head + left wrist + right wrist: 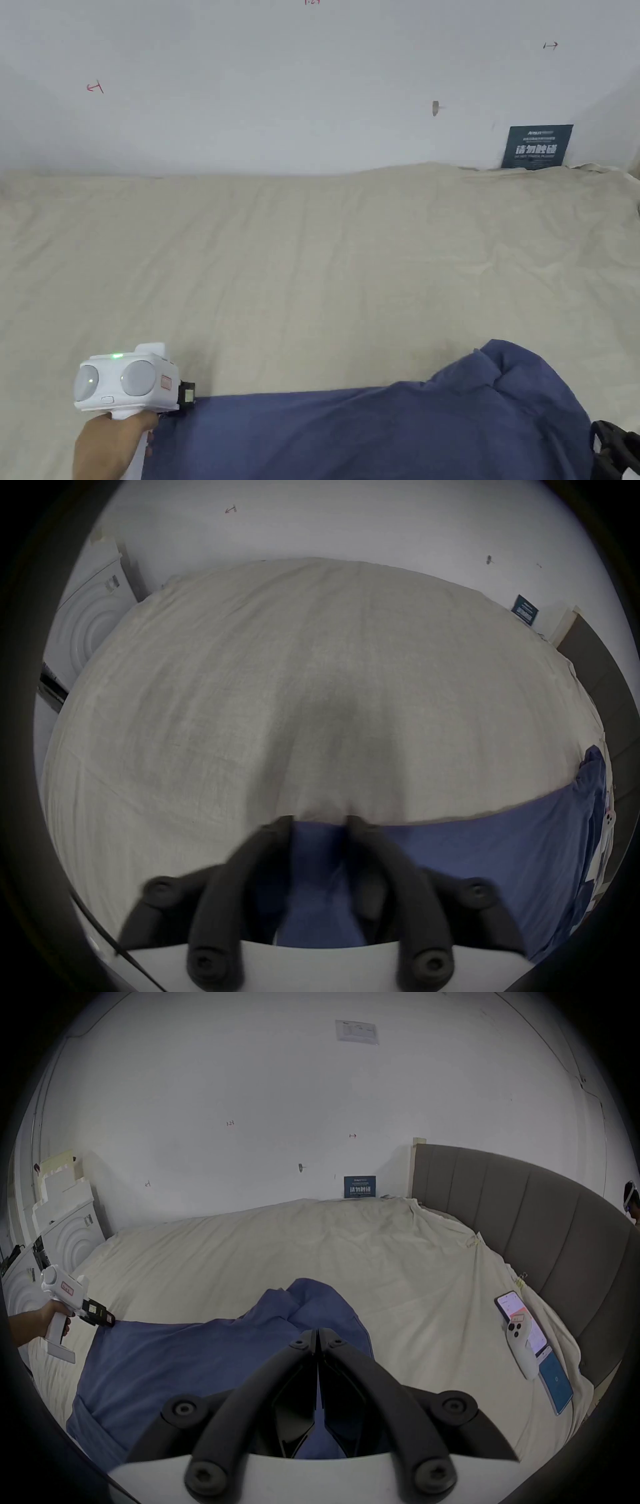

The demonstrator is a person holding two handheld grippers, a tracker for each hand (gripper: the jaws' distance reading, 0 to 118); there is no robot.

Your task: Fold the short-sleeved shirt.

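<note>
Across the near edge of the bed sheet point(325, 262), the head view shows the blue shirt point(375, 431), the left gripper point(186, 395) at its left corner. From the left gripper view, jaws stand apart, shirt cloth between. From the right gripper view, the right gripper point(317, 1333) is closed together above the bunched shirt.

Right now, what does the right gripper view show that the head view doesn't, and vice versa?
Right gripper view adds: the grey headboard, phones lying on the sheet, and the right gripper with its jaws meeting over the bunched blue shirt. Head view adds: the green light on top of the left gripper. Shared: the shirt, the left gripper at its edge, the beige sheet, the dark wall sign.
</note>
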